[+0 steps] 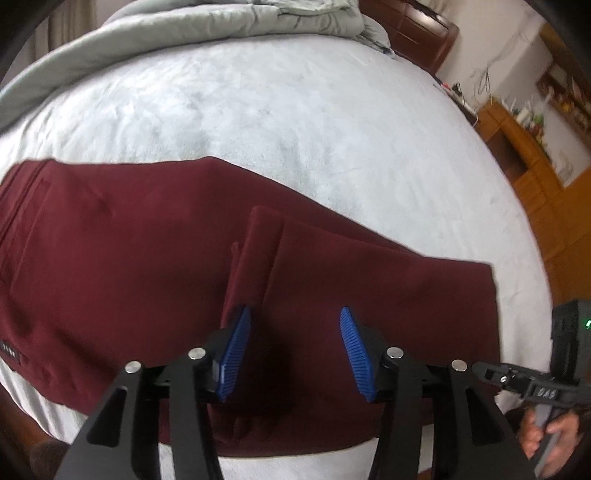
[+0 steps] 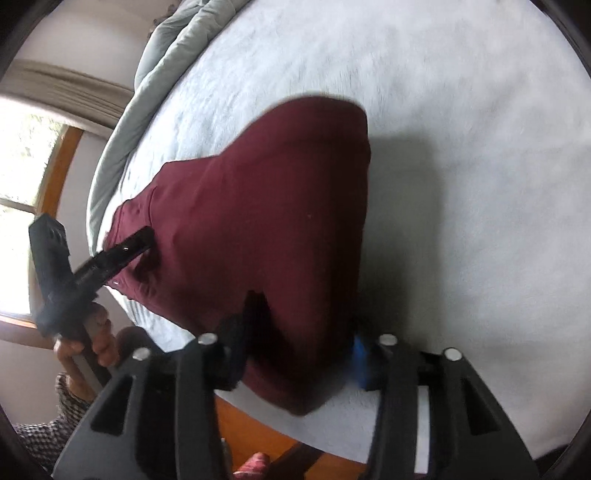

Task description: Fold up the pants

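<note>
- Lying flat across the near part of the bed, the maroon pants [image 1: 122, 258] are partly folded, with a leg end doubled back on top; its hem [image 1: 258, 236] shows as a raised edge near the middle.
- Small dark label [image 1: 10, 355] sits at the pants' left edge in the left wrist view.
- Left gripper [image 1: 293, 350] hovers over the folded layer, blue pads [image 1: 236, 350] set apart, nothing pinched between them; jaws moderately wide.
- Right gripper [image 2: 301, 354] is at the near edge of the pants; cloth bunches between its fingers, one blue pad [image 2: 360, 360] showing, but blur hides whether the pads press, so grip cannot be told.
- Hands grip both handles: right hand [image 1: 546, 439], left hand [image 2: 85, 341] with a checked sleeve [image 2: 55, 417].
- Pale fleecy bedsheet [image 1: 295, 110] covers the bed; grey duvet [image 1: 184, 22] is bunched at the far side.
- Wooden cabinet [image 1: 524, 162] stands off to the right; window [image 2: 22, 177] beyond the bed.
</note>
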`<move>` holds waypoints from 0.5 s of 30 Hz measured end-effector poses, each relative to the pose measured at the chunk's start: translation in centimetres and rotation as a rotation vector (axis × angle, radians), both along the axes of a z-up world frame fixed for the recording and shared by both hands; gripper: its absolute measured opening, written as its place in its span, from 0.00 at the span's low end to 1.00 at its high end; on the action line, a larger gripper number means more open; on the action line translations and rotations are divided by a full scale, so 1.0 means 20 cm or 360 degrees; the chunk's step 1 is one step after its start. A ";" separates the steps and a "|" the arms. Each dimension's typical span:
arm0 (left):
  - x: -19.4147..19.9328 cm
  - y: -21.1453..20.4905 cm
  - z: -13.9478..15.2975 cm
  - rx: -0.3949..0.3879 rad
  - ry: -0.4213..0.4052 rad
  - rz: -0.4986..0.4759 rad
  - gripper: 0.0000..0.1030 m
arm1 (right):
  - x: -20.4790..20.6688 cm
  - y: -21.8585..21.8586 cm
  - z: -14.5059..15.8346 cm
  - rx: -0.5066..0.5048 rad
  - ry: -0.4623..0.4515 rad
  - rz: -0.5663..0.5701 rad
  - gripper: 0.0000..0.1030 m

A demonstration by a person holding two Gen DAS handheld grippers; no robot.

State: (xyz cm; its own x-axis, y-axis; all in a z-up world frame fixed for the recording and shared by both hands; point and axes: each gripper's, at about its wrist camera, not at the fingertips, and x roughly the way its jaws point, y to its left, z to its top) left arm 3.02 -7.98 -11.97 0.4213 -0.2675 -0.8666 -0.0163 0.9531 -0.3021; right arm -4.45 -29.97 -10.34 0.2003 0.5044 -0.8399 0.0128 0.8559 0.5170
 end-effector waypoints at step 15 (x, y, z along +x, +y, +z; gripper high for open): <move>-0.01 0.06 -0.13 -0.0006 0.0156 0.0080 0.63 | 0.11 0.28 0.06 -0.0254 -0.0137 0.0219 0.48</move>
